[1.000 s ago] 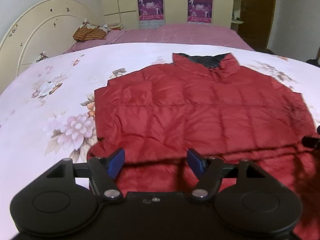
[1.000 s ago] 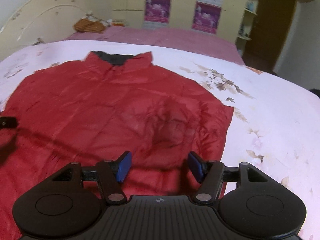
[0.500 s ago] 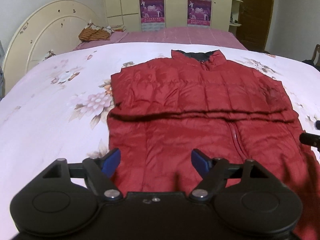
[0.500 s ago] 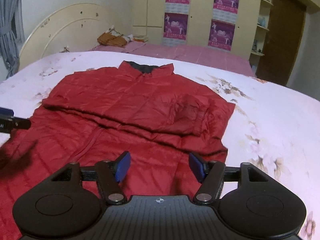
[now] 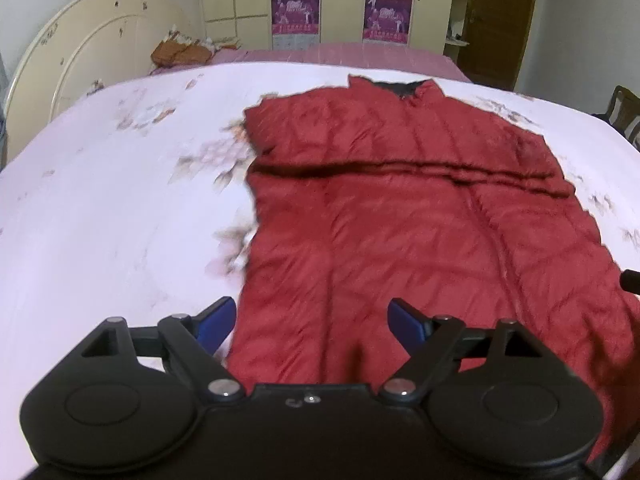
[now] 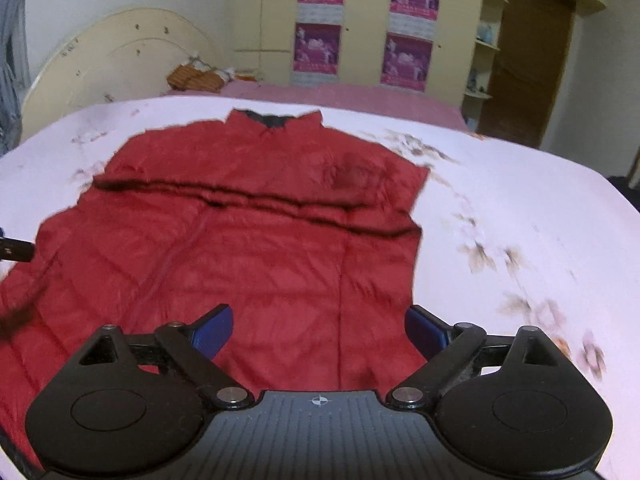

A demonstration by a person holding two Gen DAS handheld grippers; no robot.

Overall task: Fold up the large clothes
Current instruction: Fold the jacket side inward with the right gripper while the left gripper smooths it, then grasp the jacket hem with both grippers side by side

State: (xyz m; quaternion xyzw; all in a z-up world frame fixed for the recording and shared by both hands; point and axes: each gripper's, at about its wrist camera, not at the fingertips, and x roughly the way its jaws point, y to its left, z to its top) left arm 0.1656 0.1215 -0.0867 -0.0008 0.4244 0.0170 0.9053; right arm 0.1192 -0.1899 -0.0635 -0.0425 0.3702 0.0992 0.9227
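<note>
A red quilted jacket (image 5: 400,216) lies flat on the bed, dark collar at the far end, with its sleeves folded across the chest as a horizontal band (image 6: 256,184). My left gripper (image 5: 310,322) hovers over the jacket's near left hem, its jaws opening with nothing pinched between the blue pads. Over the near right hem, my right gripper (image 6: 318,330) is also opening, and its pads touch no cloth. A tip of the right gripper (image 5: 630,280) shows at the left wrist view's right edge, and a tip of the left gripper (image 6: 16,249) at the right wrist view's left edge.
The bed wears a white floral sheet (image 5: 120,208) with a pink cover (image 6: 340,96) beyond it. A cream headboard (image 5: 92,52) stands at the left, with an orange bundle (image 5: 182,49) beside it. Wardrobe doors with posters (image 6: 360,20), a brown door (image 6: 524,60) and a chair (image 5: 624,110) lie behind.
Both grippers drew back toward the jacket's hem, so more of the jacket shows. Their jaws widened. The folded sleeves now lie as a band across the chest.
</note>
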